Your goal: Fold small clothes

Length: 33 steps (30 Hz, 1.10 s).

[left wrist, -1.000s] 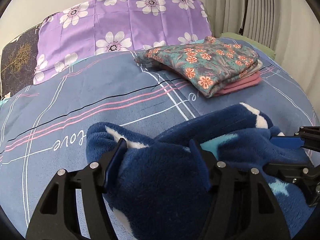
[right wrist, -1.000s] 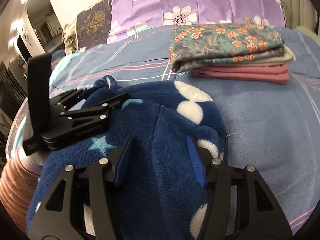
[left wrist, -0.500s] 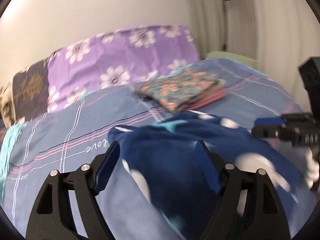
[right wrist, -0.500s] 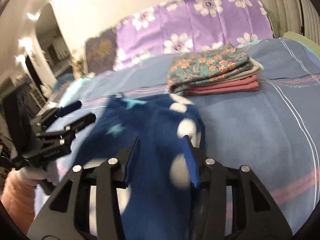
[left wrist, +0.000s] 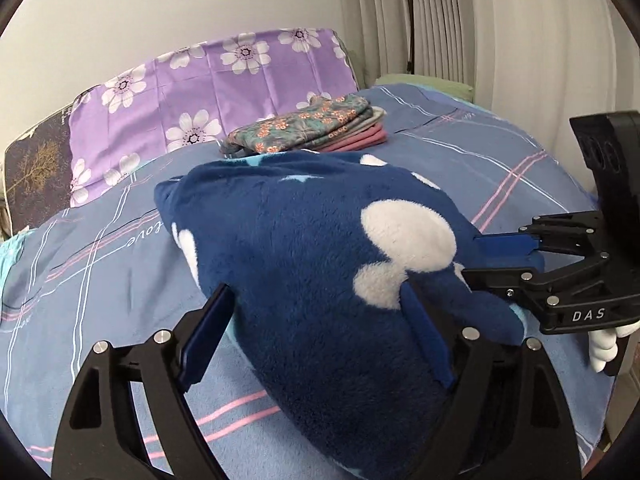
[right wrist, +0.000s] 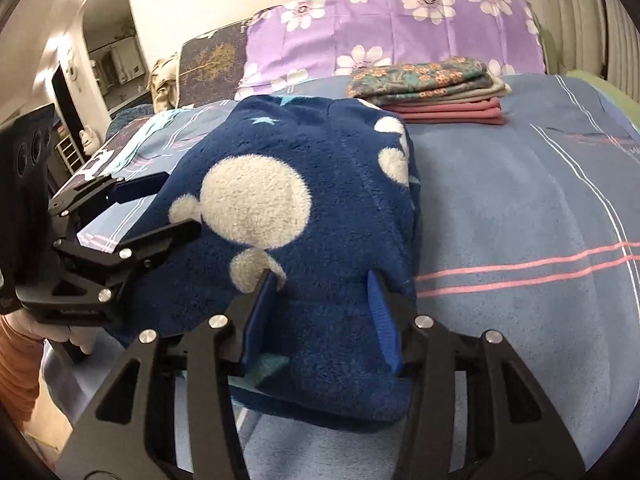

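A dark blue fleece garment [left wrist: 304, 232] with white blobs and pale stars lies folded on the bed, its near end between both grippers. My left gripper [left wrist: 314, 288] straddles that end with its jaws opening wide. Its right pad is sunk in the pile and its left pad stands at the fleece's edge. My right gripper [right wrist: 320, 276] grips a bunch of the same garment [right wrist: 320, 168], pads pressed into the fleece, jaws easing open slightly. Each gripper shows in the other's view: the right gripper [left wrist: 472, 258] and the left gripper [right wrist: 180, 202] at the garment's sides.
A stack of folded clothes [left wrist: 308, 128], floral on top and pink below, sits farther up the blue striped bedsheet [left wrist: 100, 272] near a purple flowered pillow [left wrist: 192, 92]. A dark pillow [left wrist: 36, 168] lies far left. A floor lamp pole [left wrist: 408, 20] stands by the curtain.
Both grippers have drawn back toward the near edge of the bed, and the folded stack now looks farther off. The fleece lies stretched out longer. The left jaws stand wider.
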Tool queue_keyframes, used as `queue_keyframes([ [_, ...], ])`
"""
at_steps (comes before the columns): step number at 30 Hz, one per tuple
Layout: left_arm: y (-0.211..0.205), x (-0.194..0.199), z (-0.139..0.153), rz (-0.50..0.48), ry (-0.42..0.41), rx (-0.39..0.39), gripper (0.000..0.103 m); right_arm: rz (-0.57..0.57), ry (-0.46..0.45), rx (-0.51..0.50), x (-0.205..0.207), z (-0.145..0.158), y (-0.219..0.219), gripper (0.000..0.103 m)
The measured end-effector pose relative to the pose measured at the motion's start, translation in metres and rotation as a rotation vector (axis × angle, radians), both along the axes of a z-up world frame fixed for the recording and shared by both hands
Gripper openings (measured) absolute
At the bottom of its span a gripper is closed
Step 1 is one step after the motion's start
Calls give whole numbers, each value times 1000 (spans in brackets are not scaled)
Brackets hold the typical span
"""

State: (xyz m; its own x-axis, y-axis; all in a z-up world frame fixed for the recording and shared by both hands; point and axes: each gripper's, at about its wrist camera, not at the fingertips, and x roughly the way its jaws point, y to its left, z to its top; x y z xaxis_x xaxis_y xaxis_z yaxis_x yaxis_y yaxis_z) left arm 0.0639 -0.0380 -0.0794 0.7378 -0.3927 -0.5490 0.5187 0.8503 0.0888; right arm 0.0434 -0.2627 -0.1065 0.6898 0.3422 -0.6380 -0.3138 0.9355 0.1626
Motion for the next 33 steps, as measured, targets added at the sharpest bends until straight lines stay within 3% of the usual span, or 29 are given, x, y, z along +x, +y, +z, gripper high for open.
queue_keyframes([
  [4, 5, -11, 7, 20, 9, -30, 85, -3, -7, 18, 0, -2, -2, 49],
  [8, -4, -22, 1, -28, -10, 40, 72, 1, -14, 14, -1, -3, -1, 49],
  [11, -1, -10, -6, -35, 56, -3, 72, -6, -25, 3, -3, -5, 1, 49],
  [14, 0, -13, -6, -30, 55, -1, 72, -22, -17, 1, -4, -2, 1, 49],
  [16, -2, -18, -5, -14, 38, 21, 71, -51, 33, 45, -9, 7, -3, 49],
  [18, -2, -17, -4, -7, 40, 20, 71, -69, 69, 154, -16, 21, -12, 49],
  [20, 0, -15, -5, -10, 54, 2, 71, -48, 48, 223, -22, 32, -17, 49],
  [23, 1, -13, -5, -15, 59, -3, 71, -46, 13, 119, -24, 33, -6, 51],
  [25, 0, -13, -6, -17, 58, -5, 71, -50, 80, 35, -12, 6, 3, 55],
  [27, -2, -14, -8, -14, 45, 1, 71, -54, 42, 55, -12, -8, 2, 56],
  [31, -3, -15, -9, -10, 46, -3, 71, -66, 50, 11, -14, -3, 9, 57],
  [33, -2, -14, -8, -12, 51, -8, 71, -55, 59, 45, -12, -2, 7, 61],
])
